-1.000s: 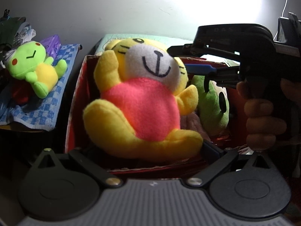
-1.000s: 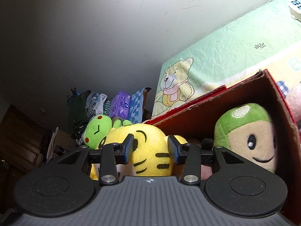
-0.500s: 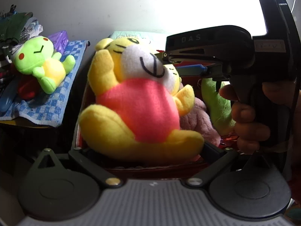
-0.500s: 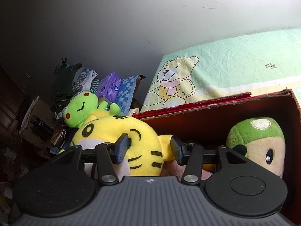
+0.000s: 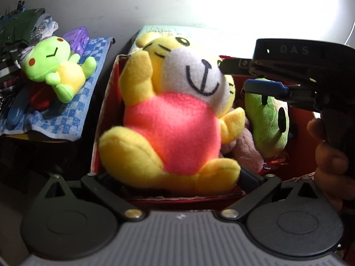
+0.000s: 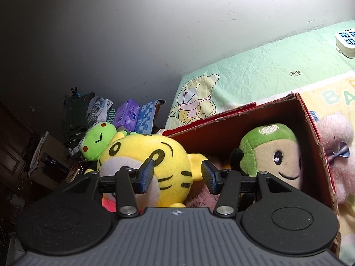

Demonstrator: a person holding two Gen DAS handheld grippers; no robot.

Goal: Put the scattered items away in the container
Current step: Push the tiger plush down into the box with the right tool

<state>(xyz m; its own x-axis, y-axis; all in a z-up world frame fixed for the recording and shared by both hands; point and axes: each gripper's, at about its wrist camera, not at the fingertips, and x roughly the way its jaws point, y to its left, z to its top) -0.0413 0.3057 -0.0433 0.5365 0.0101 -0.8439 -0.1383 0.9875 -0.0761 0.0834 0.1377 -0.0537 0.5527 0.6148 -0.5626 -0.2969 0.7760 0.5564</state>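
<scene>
One tiger plush (image 5: 177,119) apparently between left gripper (image 5: 170,177) fingers, over box (image 5: 104,115).

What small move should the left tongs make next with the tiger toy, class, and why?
Probably lower it and let go: the left tongs hold the tiger toy over the red box, beside the green toy already inside.

A pale, scuffed plaster wall (image 6: 155,33) stood behind a crumpled mint-green bedsheet (image 6: 266,71) printed with a cartoon teddy bear. A white plastic device with blue-patterned squares (image 6: 347,42) lay on the sheet near the right edge. To the left, a blue-and-white checked cloth (image 5: 73,115) was spread beside a purple plastic packet (image 5: 77,37) and a heap of dark, folded clothing (image 5: 20,26).
</scene>
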